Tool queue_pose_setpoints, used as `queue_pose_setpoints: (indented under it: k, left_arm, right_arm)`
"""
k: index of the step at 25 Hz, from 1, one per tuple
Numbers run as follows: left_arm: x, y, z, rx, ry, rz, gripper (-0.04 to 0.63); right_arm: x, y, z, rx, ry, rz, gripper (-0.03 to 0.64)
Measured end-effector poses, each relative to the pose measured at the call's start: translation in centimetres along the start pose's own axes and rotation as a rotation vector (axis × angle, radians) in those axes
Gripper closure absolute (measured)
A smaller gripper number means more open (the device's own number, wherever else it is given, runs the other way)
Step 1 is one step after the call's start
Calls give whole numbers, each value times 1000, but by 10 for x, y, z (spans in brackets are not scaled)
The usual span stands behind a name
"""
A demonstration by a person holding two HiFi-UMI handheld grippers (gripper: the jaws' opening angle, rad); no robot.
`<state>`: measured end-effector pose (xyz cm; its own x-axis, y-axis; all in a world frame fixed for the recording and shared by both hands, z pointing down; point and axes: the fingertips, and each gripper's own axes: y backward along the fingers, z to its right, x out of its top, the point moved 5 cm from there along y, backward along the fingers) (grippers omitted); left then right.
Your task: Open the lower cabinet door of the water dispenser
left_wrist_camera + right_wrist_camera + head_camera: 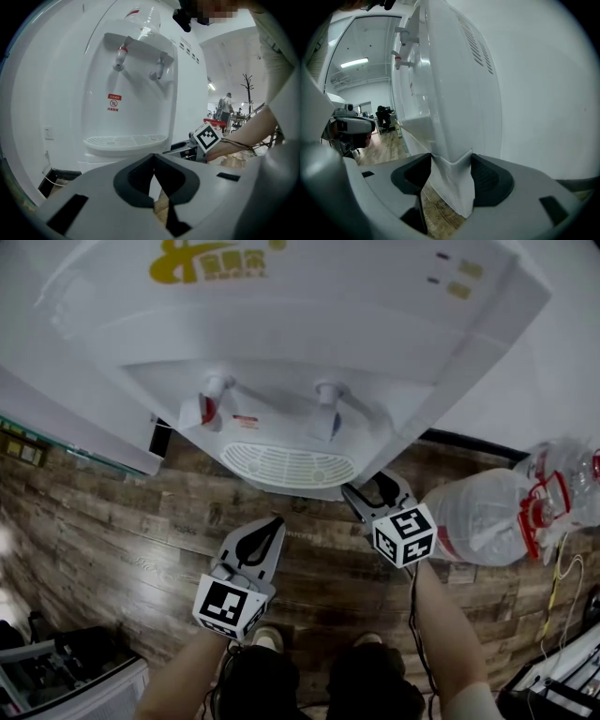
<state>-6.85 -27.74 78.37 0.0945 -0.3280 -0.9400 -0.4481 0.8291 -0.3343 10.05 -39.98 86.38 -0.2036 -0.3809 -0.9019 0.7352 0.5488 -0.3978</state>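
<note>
- Lower cabinet door (452, 187): low on the water dispenser (309, 343), beneath the drip tray (289, 465) and hidden from the head view. I take the white vertical edge seen in the right gripper view to be its side.
- Right gripper (451, 157): jaws wide and astride that edge. The white fills the gap and seems to touch both pads.
- Left gripper (154, 157): tips together, nothing between them, facing the dispenser's front and apart from it.
- Hazard 1: the panel is smooth and only its corner is caught, so a pull could let the pads slip off.
- Hazard 2: if I have the fixed side wall instead, pulling could drag or tip the whole unit.
- Hazard 3: the water bottle (487, 517) lies on the floor (122, 521) near my right arm, and a wide swing could knock it.
</note>
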Motion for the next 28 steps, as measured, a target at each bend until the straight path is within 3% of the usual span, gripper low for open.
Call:
queue_pose_setpoints:
  k: [11,18,28]
  left_arm:
    - [-13,22,2,-1,35,-55,589]
    - [-22,56,6,10,61,-125,590]
    - [-27,125,-7,91,154,-188,589]
  right_arm:
    - [-11,24,-19,117,130,-155,414]
    - [-17,26,-72,258,296,-299,407]
    - [-28,28,-151,274,152,-349,405]
